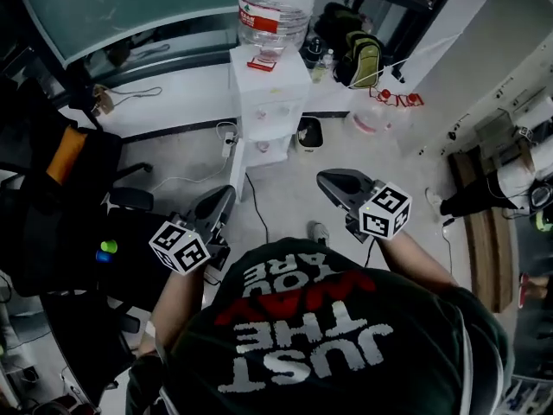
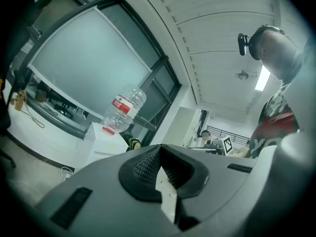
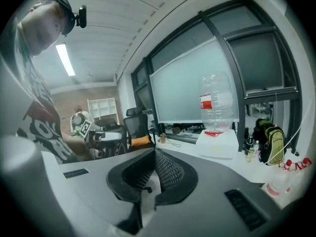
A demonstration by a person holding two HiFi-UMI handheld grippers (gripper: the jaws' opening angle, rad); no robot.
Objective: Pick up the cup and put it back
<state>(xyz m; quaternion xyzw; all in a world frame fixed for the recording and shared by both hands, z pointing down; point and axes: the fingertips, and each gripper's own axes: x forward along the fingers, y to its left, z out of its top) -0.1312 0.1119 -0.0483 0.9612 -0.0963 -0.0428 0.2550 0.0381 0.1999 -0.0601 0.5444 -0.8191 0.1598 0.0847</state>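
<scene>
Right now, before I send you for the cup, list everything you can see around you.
Water dispenser: one, white, straight ahead.
Water bottle: one, clear with a red label, upside down on top of the dispenser.
Backpack: one, green and black, right of the dispenser.
Office chair: one, black with an orange cushion, left of the dispenser.
Bystander's leg: one, dark trousers, far right edge.
Cup: none that I can make out.
Left gripper: one, grey, low left, jaws together, nothing between them.
Right gripper: one, grey, low right, jaws together, nothing between them.
</scene>
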